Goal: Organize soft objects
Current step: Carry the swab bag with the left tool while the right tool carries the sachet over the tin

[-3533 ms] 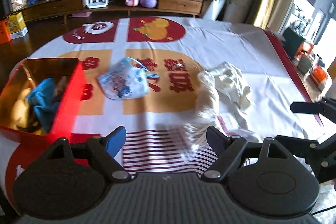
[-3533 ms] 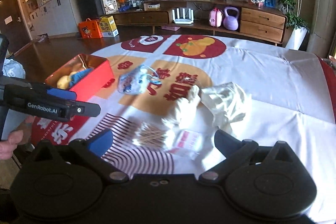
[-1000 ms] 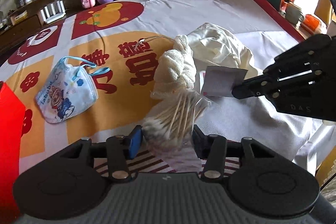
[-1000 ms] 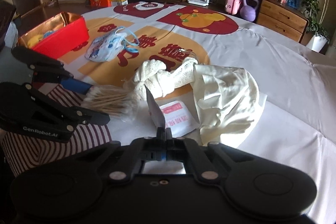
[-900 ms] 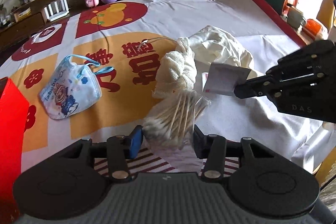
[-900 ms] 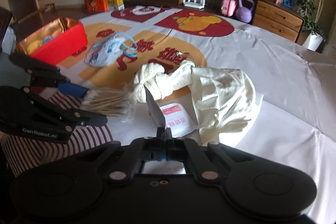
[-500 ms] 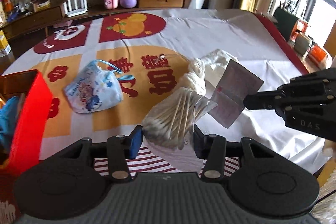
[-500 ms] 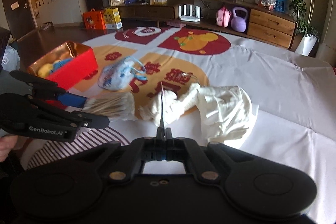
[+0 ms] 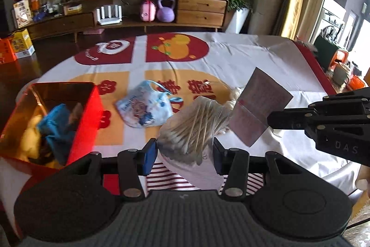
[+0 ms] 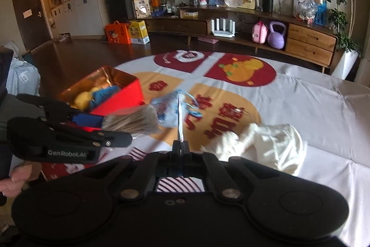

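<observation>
My left gripper [image 9: 185, 154] is shut on a clear bag of cotton swabs [image 9: 194, 126] and holds it above the table; it also shows in the right wrist view [image 10: 131, 119]. My right gripper [image 10: 180, 145] is shut on a thin flat packet [image 9: 259, 105], seen edge-on in its own view [image 10: 180, 119]. A red box [image 9: 85, 117] with blue and yellow soft items stands at the left. A blue printed face mask [image 9: 145, 109] lies on the cloth. Cream cloths [image 10: 261, 142] lie to the right.
The table wears a white cloth [image 9: 242, 59] with red and orange prints. A wooden sideboard [image 9: 138, 15] with a purple kettlebell [image 9: 165, 13] stands behind. Boxes [image 10: 126, 32] sit on the dark floor at the left.
Both grippers have risen and swung left toward the red box with their loads. The box now shows more fully at the left; the cream cloths stay behind on the table.
</observation>
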`<state>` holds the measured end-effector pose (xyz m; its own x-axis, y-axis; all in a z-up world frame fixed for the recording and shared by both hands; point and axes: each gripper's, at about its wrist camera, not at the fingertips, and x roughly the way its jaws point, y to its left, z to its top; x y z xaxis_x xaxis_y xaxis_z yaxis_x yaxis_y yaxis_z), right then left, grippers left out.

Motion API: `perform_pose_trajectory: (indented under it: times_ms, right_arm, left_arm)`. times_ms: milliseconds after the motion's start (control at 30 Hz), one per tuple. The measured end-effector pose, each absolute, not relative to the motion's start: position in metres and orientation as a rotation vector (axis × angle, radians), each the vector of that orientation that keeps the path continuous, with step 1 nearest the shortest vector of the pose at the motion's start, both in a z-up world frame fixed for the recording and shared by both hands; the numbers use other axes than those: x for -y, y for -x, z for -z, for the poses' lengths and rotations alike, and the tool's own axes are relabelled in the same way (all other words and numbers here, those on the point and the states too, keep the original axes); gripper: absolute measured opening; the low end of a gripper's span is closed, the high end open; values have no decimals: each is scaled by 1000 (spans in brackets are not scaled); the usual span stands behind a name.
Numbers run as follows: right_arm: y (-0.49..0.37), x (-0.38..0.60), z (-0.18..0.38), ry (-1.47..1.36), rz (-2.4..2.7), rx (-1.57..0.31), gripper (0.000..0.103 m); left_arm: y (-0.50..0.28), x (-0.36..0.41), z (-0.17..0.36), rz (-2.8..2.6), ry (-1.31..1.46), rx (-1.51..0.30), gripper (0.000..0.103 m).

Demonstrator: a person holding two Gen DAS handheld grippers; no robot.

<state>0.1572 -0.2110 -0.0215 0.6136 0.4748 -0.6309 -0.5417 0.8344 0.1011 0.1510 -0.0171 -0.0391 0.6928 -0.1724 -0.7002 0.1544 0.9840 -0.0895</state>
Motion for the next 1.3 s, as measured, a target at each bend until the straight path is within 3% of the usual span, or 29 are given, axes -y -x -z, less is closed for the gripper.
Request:
perform_pose_trajectory:
  times_ms: [600,1300]
  right_arm:
    - [-166,101,-15,118,-690,-679,0]
    - [-211,-8,8,121,-785,-760,0]
  left_arm:
    - [-132,-94,3,11,53,-720,48]
    - [-173,-209,34,-167,69,-763,48]
